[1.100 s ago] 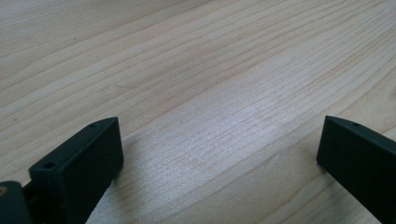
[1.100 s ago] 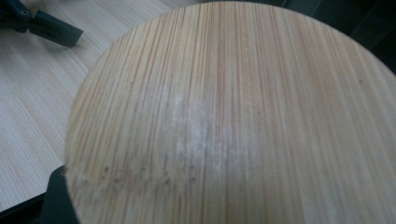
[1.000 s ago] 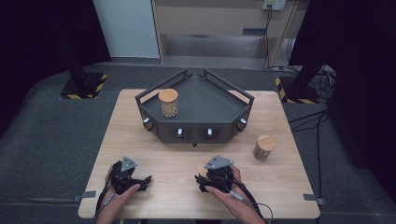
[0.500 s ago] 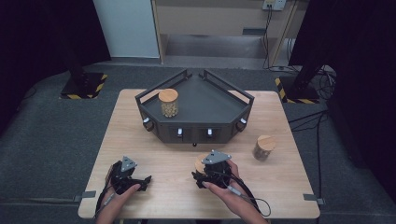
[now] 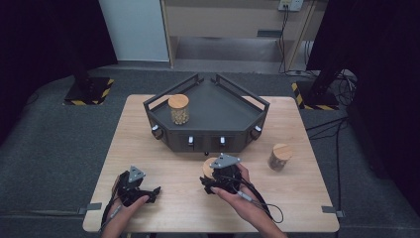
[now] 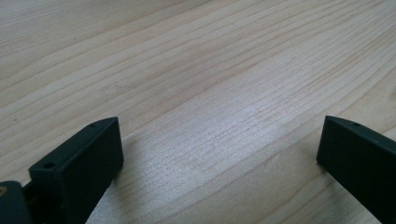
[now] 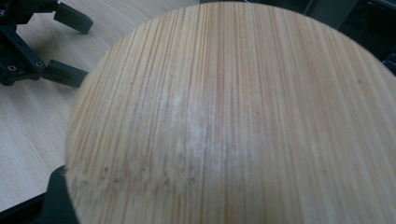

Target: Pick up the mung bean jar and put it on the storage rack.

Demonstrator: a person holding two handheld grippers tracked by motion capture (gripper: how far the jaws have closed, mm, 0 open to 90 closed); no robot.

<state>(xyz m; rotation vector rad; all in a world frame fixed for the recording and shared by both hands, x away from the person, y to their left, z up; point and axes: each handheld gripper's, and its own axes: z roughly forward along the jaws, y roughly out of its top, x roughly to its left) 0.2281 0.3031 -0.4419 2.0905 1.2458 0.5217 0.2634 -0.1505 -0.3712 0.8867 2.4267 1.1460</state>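
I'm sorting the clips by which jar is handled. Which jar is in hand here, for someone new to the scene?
On the wooden table, look in front of the dark angular tray. The right gripper holds a bamboo-lidded jar there; the other two jars stand free, in the tray and at the right.

Table evenly lit, surroundings dark (close-ups soft, blurred)

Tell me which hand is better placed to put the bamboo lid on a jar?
Right: the right gripper already holds the bamboo lid; the left gripper rests open.
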